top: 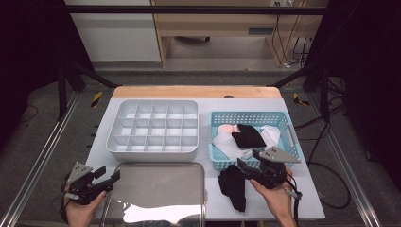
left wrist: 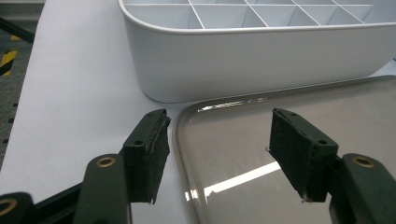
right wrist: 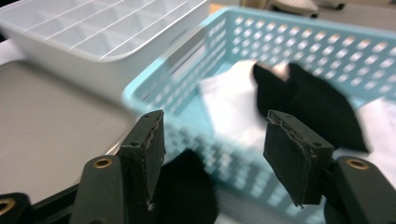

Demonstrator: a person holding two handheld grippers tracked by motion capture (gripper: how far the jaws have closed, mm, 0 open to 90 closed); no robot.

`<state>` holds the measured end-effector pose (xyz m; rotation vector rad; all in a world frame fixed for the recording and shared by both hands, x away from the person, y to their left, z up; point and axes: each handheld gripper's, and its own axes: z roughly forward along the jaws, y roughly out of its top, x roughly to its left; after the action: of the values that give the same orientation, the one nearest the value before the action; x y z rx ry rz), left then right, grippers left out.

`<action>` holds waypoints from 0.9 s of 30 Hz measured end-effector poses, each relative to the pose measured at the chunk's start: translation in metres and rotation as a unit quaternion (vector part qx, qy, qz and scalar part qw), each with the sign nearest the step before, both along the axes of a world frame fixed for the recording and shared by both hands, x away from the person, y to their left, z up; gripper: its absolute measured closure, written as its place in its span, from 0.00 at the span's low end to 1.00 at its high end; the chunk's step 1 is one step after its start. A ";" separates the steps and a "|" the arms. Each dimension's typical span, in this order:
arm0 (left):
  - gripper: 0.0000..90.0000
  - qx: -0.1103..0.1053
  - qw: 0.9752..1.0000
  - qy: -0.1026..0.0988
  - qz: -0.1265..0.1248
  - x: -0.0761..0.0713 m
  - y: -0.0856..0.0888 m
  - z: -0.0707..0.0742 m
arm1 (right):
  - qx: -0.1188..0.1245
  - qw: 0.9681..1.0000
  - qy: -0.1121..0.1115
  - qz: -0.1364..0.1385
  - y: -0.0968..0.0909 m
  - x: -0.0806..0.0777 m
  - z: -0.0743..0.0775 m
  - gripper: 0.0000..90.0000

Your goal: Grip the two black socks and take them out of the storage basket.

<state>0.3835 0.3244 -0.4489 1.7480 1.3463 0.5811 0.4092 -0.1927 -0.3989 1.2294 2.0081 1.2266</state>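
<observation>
Right gripper (top: 247, 166) hangs with jaws spread wide and empty, just above the crumpled black cloth (top: 233, 186) lying on the white tabletop (top: 101, 127), at six o'clock of the light-blue perforated plastic basket (top: 283, 119). Left gripper (top: 108, 177) gapes open too, nothing between its pads, at nine o'clock of the shiny rectangular metal tray (top: 161, 187), near its corner.

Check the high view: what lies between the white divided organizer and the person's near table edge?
In the high view, the metal tray lies there, just below the white divided organizer.
</observation>
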 end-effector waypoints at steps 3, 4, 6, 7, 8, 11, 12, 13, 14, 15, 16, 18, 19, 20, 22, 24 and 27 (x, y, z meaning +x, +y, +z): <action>0.40 0.000 1.000 0.001 -0.001 0.000 0.000 0.000 | -0.001 1.000 0.000 -0.015 0.001 0.017 0.006 0.40; 0.40 0.000 1.000 0.001 -0.001 0.000 0.000 0.000 | -0.005 1.000 0.000 -0.019 0.001 0.022 0.008 0.40; 0.40 0.000 1.000 0.001 -0.001 0.001 0.000 0.000 | -0.007 1.000 0.000 -0.023 0.002 0.028 0.008 0.40; 0.40 0.001 1.000 0.001 -0.002 0.001 0.000 0.000 | -0.009 0.999 0.004 -0.032 0.002 0.039 0.009 0.40; 0.40 0.001 1.000 0.001 -0.002 0.001 0.000 0.000 | -0.009 0.999 0.006 -0.036 0.003 0.044 0.009 0.39; 0.40 0.001 1.000 0.002 -0.003 0.001 0.000 0.000 | -0.017 0.998 0.012 -0.052 0.003 0.059 0.007 0.40; 0.40 0.001 1.000 0.002 -0.003 0.001 0.000 0.000 | -0.018 0.998 0.014 -0.058 0.003 0.064 0.007 0.40; 0.40 0.000 1.000 0.002 -0.003 0.001 0.000 -0.001 | -0.019 0.998 0.016 -0.062 0.002 0.068 0.006 0.40; 0.40 0.000 1.000 0.002 -0.003 0.001 0.000 -0.001 | -0.019 0.998 0.016 -0.062 0.002 0.068 0.006 0.40; 0.41 0.001 1.000 0.002 -0.002 0.001 0.000 -0.001 | -0.024 0.997 0.019 -0.072 0.001 0.076 0.006 0.40; 0.41 0.001 1.000 0.003 -0.002 0.001 0.000 -0.001 | -0.024 0.997 0.019 -0.072 0.001 0.076 0.006 0.40; 0.41 0.001 1.000 0.002 -0.002 0.001 0.000 -0.001 | -0.027 0.996 0.023 -0.080 0.000 0.083 0.005 0.40; 0.41 0.001 1.000 0.003 -0.003 0.001 -0.001 -0.001 | -0.029 0.996 0.025 -0.083 0.000 0.085 0.004 0.40; 0.41 0.001 1.000 0.002 -0.003 0.001 -0.001 -0.001 | -0.031 0.995 0.027 -0.086 0.000 0.087 0.004 0.40; 0.40 0.001 1.000 0.003 -0.003 0.001 -0.001 -0.001 | -0.031 0.995 0.037 -0.088 0.000 0.092 0.001 0.40; 0.41 0.001 1.000 0.003 -0.003 0.001 -0.001 -0.001 | -0.035 0.995 0.037 -0.088 0.000 0.094 0.000 0.40; 0.40 0.003 1.000 0.004 -0.004 0.001 -0.001 -0.001 | -0.035 0.994 0.041 -0.092 0.000 0.100 -0.003 0.39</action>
<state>0.3849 0.3233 -0.4501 1.7607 1.3446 0.5745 0.5089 -0.1929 -0.4019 1.4155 1.9270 1.0261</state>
